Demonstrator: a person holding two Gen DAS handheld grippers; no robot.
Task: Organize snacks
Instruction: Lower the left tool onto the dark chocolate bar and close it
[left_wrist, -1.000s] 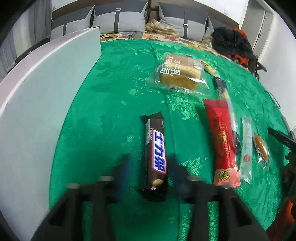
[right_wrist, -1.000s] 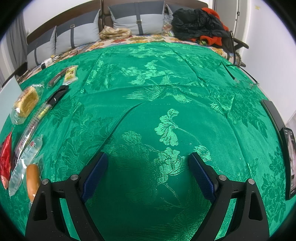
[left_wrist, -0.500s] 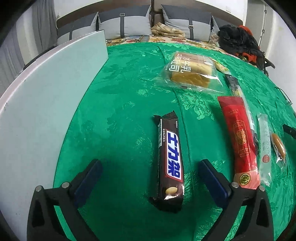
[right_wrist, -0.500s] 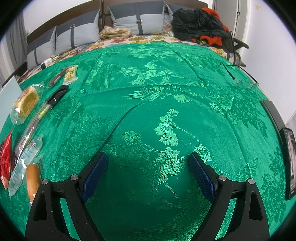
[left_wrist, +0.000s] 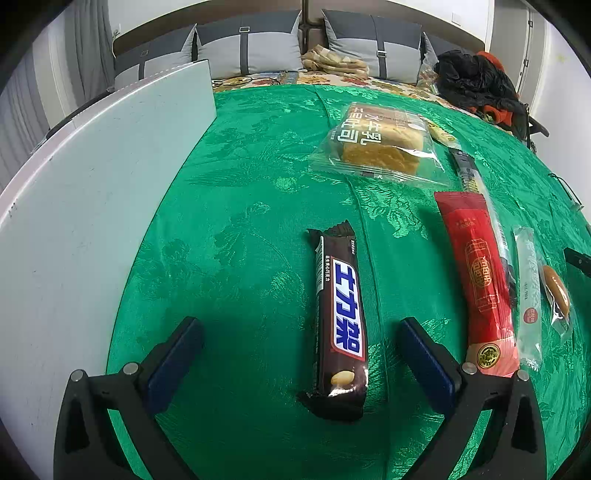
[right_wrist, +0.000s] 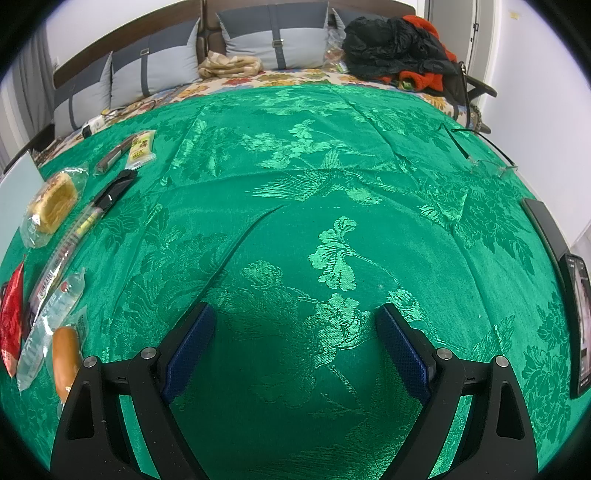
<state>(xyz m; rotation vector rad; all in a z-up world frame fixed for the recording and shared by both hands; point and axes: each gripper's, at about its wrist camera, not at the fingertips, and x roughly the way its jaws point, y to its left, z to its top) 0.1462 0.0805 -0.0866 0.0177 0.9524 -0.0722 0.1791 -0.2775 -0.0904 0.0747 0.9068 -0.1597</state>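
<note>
Left gripper (left_wrist: 299, 354), jaws just opened wide, leaves the chocolate bar (left_wrist: 338, 317) lying free at 12 o'clock; right gripper (right_wrist: 295, 343) gapes empty.

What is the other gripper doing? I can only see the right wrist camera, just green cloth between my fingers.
Observer: The left gripper is open, its jaws have just been opening, and a brown chocolate bar lies on the cloth between them, touching neither finger.
Operator: What's next to the chocolate?
Observer: A long red packet lies alongside it on the right of that view, apart from it. In your view you only get its edge.
Operator: Anything on the other side?
Observer: A big white board lies along the left of the green cloth. You see only its corner.
Operator: Is my gripper holding something?
Observer: No, the right gripper is open over bare cloth.
</note>
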